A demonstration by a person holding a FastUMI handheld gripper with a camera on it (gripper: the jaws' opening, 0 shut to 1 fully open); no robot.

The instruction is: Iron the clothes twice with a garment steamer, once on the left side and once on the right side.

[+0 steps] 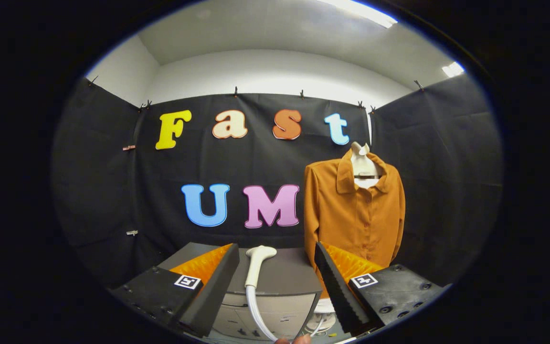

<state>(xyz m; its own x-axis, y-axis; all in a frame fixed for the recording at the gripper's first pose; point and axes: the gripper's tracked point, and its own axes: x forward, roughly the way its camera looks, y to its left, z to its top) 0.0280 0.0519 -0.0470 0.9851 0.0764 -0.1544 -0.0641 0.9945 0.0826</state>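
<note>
Fingers of the gripper are spread wide around the white plastic steamer head; closure should be centred on its neck, before the orange button-up shirt is approached.

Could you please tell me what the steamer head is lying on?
The steamer head lies on a grey cabinet top, between the open fingers. Its hose trails down the cabinet's front.

A grey cabinet with drawer fronts stands low before the black cloth wall. Small clips pin that cloth along its top edge and side. Above, a white ceiling carries bright light strips
</note>
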